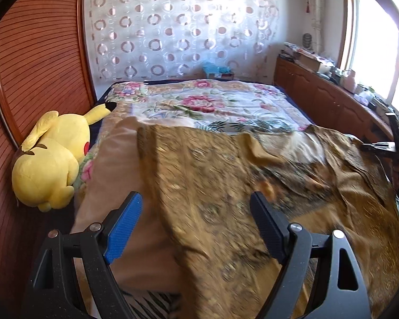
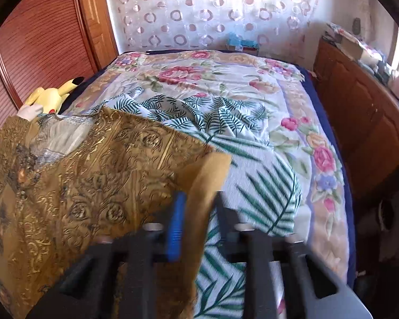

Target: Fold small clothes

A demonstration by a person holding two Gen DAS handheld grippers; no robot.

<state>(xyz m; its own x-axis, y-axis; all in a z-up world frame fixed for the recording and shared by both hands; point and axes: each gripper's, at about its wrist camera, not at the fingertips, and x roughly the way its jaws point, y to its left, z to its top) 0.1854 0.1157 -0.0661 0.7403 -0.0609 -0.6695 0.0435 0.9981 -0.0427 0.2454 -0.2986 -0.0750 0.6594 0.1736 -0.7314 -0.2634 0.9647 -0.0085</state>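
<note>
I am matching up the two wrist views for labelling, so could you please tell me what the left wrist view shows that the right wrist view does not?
Only the left wrist view shows the left gripper, its fingers spread wide over the gold patterned garment, and the whole yellow plush toy.

Only the right wrist view shows the right gripper shut on a flap of that garment, and most of the palm-leaf cloth beneath.

Both show the garment, the floral bedspread, the wooden wardrobe and the circle-patterned curtain.
</note>
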